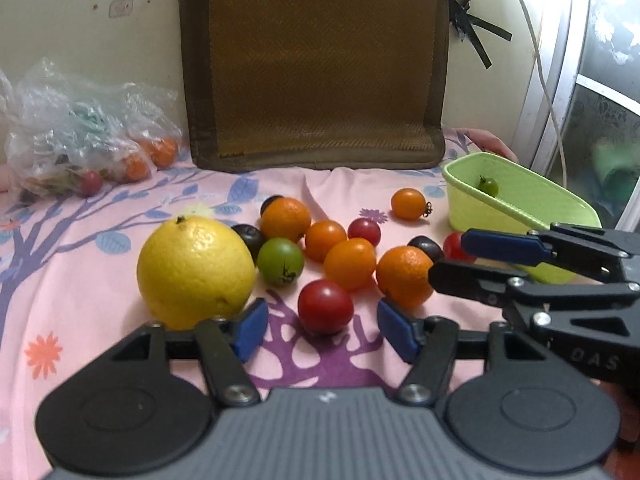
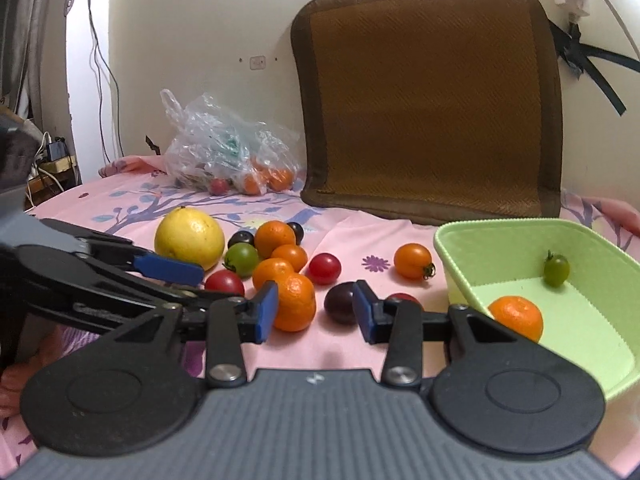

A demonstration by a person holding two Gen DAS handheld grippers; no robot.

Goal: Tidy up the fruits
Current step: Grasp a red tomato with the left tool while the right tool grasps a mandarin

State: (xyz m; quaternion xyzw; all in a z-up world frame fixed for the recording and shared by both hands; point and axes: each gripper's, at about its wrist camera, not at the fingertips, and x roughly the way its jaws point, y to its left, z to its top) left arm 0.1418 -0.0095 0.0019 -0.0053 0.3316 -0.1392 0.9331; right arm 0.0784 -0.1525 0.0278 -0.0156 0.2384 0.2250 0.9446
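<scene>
Loose fruit lies on a pink sheet: a big yellow citrus (image 1: pixel 195 270) (image 2: pixel 189 237), mandarins (image 1: pixel 405 276) (image 2: pixel 294 301), orange, red, green and dark cherry tomatoes. My left gripper (image 1: pixel 322 330) is open and empty, with a red tomato (image 1: pixel 326 307) just ahead between its jaws. My right gripper (image 2: pixel 315 313) is open and empty, with a dark tomato (image 2: pixel 340 303) and a mandarin between its jaws. It also shows in the left wrist view (image 1: pixel 468 258). A light green tub (image 2: pixel 560 300) (image 1: pixel 520 208) at right holds a mandarin (image 2: pixel 517 317) and a green tomato (image 2: pixel 556 269).
A clear plastic bag (image 1: pixel 80 148) (image 2: pixel 228 152) with more fruit lies at the back left. A brown woven cushion (image 1: pixel 316 64) (image 2: pixel 428 100) leans on the wall behind. White cables (image 1: pixel 540 60) hang at the right. The sheet's left edge drops off (image 2: pixel 52 200).
</scene>
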